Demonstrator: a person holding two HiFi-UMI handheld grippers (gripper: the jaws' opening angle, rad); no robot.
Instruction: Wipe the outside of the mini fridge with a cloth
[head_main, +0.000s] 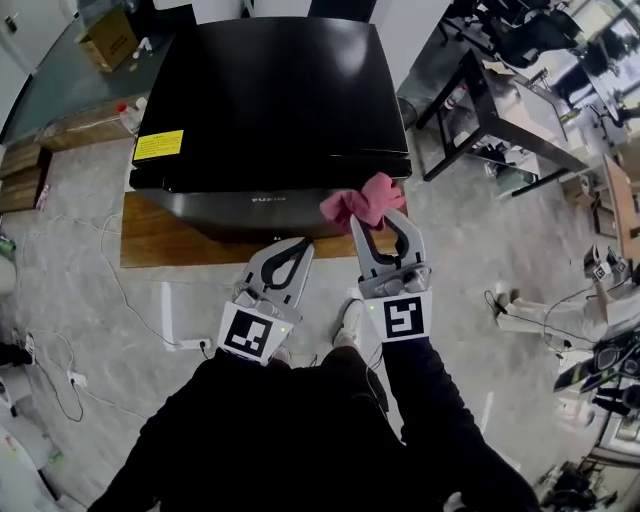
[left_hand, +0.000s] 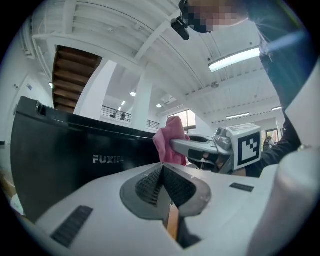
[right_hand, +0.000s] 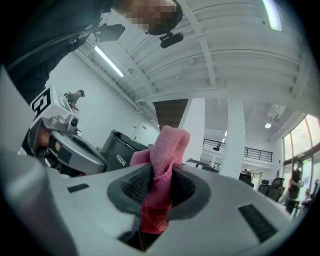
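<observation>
Right gripper (head_main: 380, 230) pinches a pink cloth (head_main: 360, 203), its bunched end pointing forward at the mini fridge (head_main: 270, 100) front edge; left gripper (head_main: 298, 246) jaws pressed together.

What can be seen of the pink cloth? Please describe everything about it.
The pink cloth looks like soft woven fabric, bunched and folded rather than spread flat. The right tool is shut on its middle: a crumpled bunch sticks out past the jaw tips, and a shorter end hangs behind them. In the head view it sits at the front right top corner of the black mini fridge; whether it touches the fridge cannot be told.
</observation>
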